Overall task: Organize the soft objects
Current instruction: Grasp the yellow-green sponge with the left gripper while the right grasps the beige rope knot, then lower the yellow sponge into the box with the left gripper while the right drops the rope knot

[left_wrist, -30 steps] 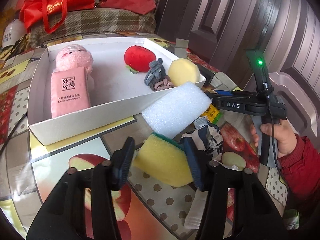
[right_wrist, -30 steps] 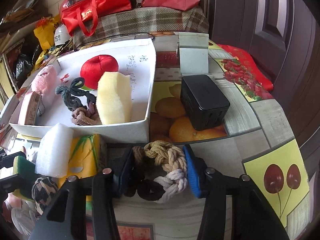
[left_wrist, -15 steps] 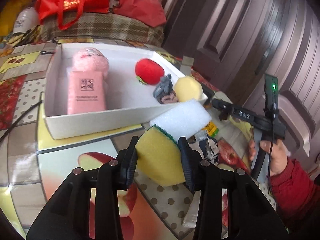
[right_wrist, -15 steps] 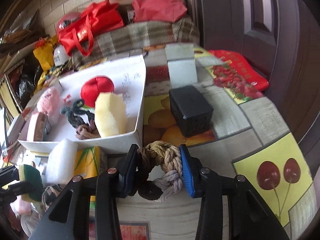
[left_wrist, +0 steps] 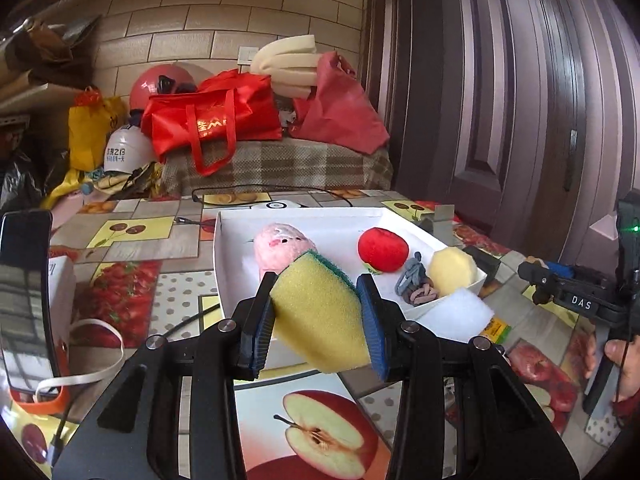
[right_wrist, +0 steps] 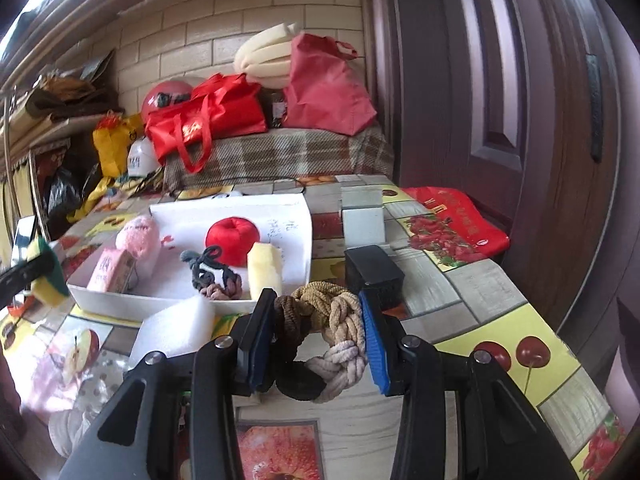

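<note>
**Both claws loaded, lifted off the tabletop**

Left claw (left_wrist: 318, 318): clamped on a yellow sponge (left_wrist: 320, 316) with a green scouring face, pads pressing in from both sides, sponge tilted and clear of the tabletop (left_wrist: 132, 240). Straight ahead of this claw, a white box (left_wrist: 218, 276). Inside the box, beyond the sponge: a pink plush (left_wrist: 282, 246), partly hidden. Ahead and to the right, also in the box: a red plush apple (left_wrist: 382, 249), a grey-and-pink braid (left_wrist: 416, 286), and a pale yellow foam (left_wrist: 454, 271) near the box's right corner. Just outside that corner, right of the claw: a white foam block (left_wrist: 456, 316) lying on the tabletop. Far right: a hand (left_wrist: 624, 364) gripping the other tool's handle.

Right claw (right_wrist: 318, 338): closed on a knotted rope (right_wrist: 328, 324) of brown, tan, white and black strands, squeezed between the blue pads, held above the tabletop. Ahead and left of this claw: the same box, with the apple, the braid, the foam standing upright, the plush and a pink packet (right_wrist: 110, 270) inside. Just left of the claw, outside the box: the foam block. Just ahead and right: a black case (right_wrist: 374, 272) on the tabletop. Far left: the left claw with its sponge, near the box's left end.
</note>
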`<state>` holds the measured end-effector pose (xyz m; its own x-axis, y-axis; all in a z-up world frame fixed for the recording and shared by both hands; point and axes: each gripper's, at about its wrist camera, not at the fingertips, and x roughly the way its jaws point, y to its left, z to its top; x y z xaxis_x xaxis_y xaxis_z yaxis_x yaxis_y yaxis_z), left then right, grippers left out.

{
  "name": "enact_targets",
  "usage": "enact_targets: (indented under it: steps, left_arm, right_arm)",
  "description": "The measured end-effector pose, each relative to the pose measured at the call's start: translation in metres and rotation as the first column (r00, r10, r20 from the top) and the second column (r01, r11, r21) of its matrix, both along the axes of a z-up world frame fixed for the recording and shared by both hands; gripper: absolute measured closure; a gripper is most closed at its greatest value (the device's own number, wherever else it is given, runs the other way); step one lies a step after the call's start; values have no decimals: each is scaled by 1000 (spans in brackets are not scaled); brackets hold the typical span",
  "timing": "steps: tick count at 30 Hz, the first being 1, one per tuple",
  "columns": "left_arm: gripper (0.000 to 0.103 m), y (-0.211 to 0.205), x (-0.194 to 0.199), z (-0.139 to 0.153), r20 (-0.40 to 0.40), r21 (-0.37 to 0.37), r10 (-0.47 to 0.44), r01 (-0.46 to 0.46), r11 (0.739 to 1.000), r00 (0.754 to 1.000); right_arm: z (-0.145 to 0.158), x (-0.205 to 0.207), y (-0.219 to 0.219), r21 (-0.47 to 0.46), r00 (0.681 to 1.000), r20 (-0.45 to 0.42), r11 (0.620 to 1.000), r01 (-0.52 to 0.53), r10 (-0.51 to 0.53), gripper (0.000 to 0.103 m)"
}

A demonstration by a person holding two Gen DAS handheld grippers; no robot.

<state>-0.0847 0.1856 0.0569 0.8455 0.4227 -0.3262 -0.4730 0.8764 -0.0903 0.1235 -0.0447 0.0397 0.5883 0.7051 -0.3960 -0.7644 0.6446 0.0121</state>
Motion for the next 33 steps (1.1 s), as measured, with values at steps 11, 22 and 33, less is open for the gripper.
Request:
enact_targets:
  steps: [11,22,33]
  left_arm:
    - [64,18,44,-2,-56,25,15,-13,1000,998]
    - [64,32,80,-1,-72,24,39,-38,999,997]
    - [63,32,87,0,-65,30,72,-71,997,995]
  right_arm:
    - [-9,35,48,-5,986,-161,999,-39,38,61]
    - [-10,45,110,-64,985,-156,994,-84,73,61]
    - [0,28,112,-24,997,-29,997,-70,69,61]
